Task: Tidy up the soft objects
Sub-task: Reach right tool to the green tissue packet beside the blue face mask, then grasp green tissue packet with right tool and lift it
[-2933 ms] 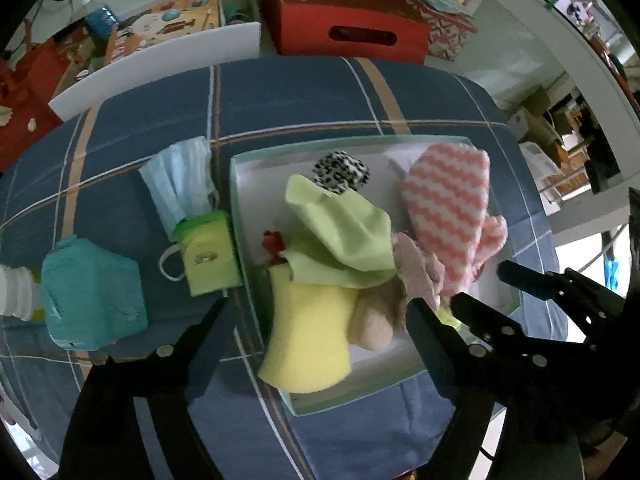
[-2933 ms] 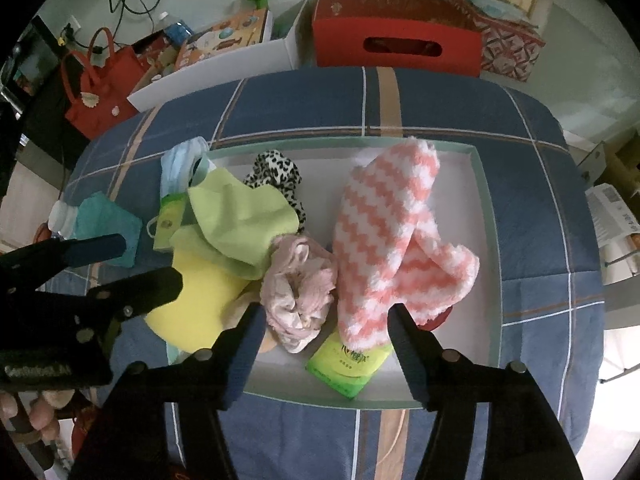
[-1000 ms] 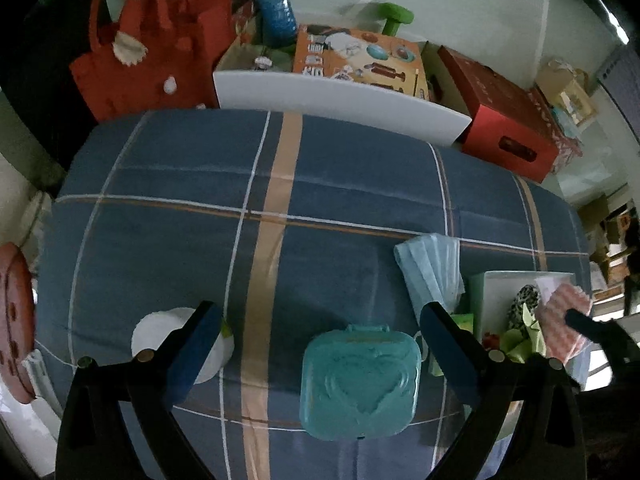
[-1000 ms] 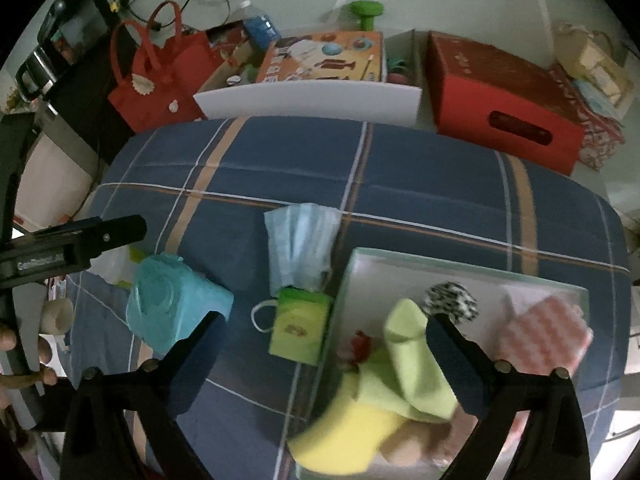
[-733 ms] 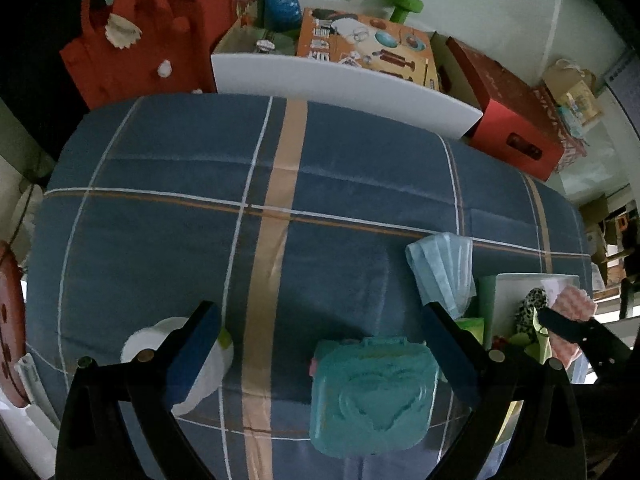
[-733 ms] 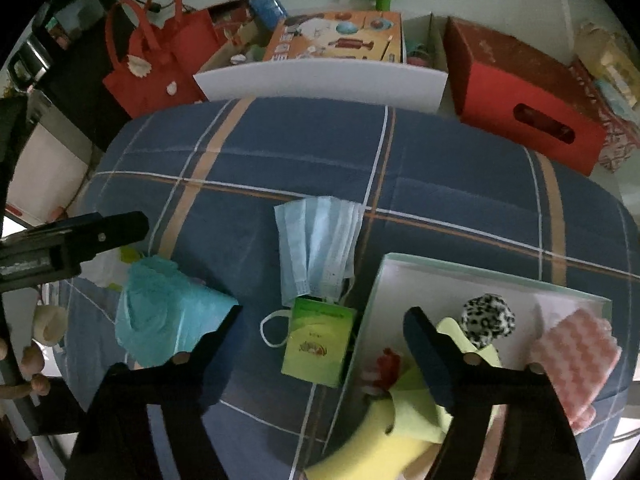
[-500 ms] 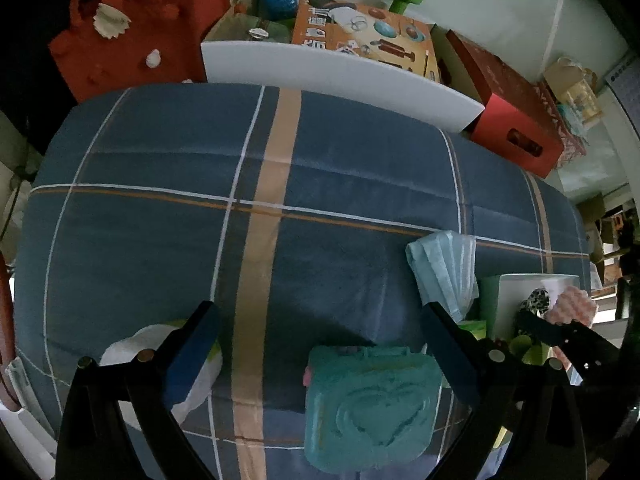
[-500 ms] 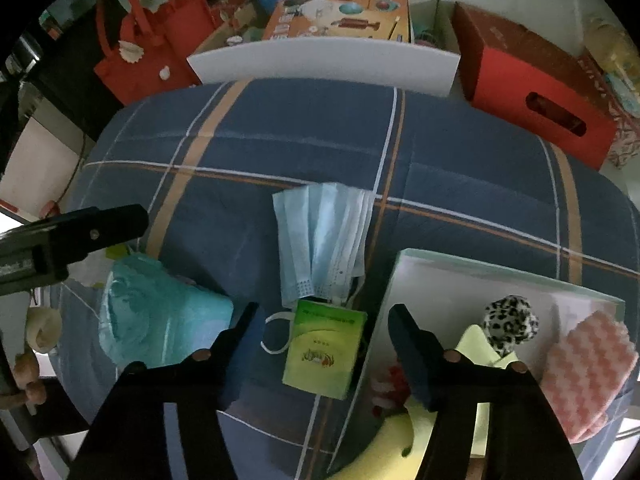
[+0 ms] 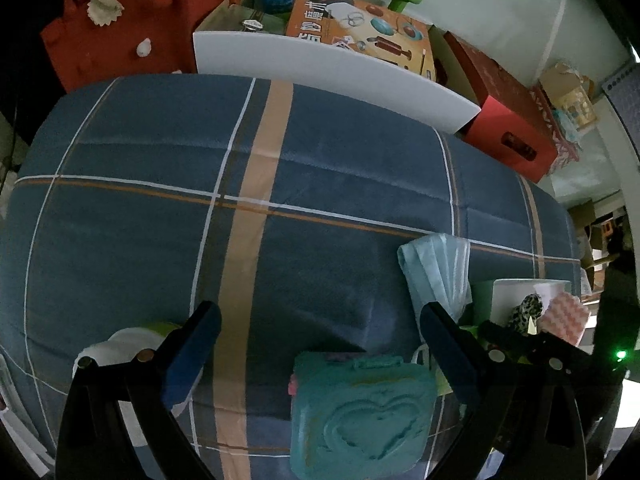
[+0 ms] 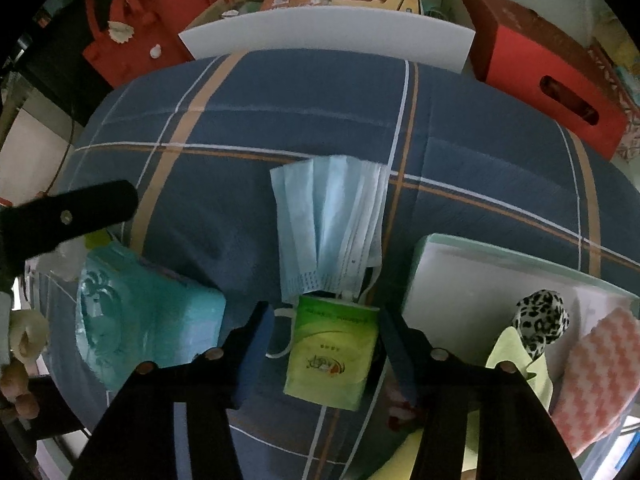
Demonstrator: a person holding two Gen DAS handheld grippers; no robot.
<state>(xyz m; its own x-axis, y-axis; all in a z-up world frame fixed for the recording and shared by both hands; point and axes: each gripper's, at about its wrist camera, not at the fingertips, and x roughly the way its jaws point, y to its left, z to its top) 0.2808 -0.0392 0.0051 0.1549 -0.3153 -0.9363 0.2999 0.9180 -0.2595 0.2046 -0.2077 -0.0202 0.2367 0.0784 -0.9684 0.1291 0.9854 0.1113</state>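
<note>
A green tissue pack point(image 10: 334, 350) lies on the blue plaid cloth, just left of a pale green tray point(image 10: 472, 246). My right gripper point(image 10: 326, 326) is open, its fingers on either side of the pack. A blue face mask point(image 10: 326, 226) lies just beyond the pack, also in the left wrist view point(image 9: 438, 270). The tray holds a leopard scrunchie point(image 10: 542, 316), a pink wavy cloth point(image 10: 598, 376) and a light green cloth point(image 10: 516, 356). My left gripper point(image 9: 318, 334) is open above a teal heart case point(image 9: 360, 412), also in the right wrist view point(image 10: 144, 316).
A white roll point(image 9: 120, 346) sits by the left finger point(image 9: 192, 350). Behind the cloth-covered surface stand a white board point(image 10: 324, 30), a red box point(image 10: 544, 60), a red bag point(image 10: 140, 26) and an orange picture box point(image 9: 360, 38).
Both grippers swung left, away from the tray. The right gripper came down over the green tissue pack and its jaws narrowed around it. The left gripper moved over the teal case.
</note>
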